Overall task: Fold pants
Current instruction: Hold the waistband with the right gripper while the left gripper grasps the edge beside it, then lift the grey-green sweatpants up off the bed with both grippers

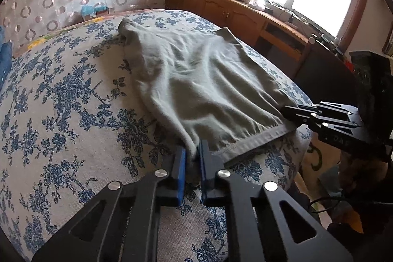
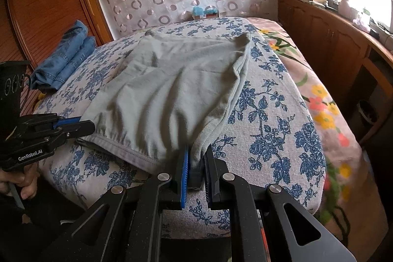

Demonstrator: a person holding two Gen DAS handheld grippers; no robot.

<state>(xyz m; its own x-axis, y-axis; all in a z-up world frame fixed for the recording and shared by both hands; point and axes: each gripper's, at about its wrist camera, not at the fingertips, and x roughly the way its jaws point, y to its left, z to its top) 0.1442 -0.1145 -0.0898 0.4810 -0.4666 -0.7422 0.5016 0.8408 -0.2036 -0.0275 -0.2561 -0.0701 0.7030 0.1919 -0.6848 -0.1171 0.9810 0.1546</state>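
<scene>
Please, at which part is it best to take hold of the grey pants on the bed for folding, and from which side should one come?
Probably at the two near corners of the grey pants, coming from the near edge of the bed. The stitched hem lies along that edge, flat and firm. The left tool and the right tool are already shut on those corners.

The left gripper (image 1: 192,156) points downward at a slant, its blue-padded jaws pinched nearly together on a bunch of grey cloth at its tips. The right gripper (image 2: 196,158) tilts down at a similar angle, its jaws likewise clamped on a fold of the same cloth. Each shows from the other's camera, off to the side and level with it. A hand (image 2: 23,182) wraps the left gripper's handle from below.
</scene>
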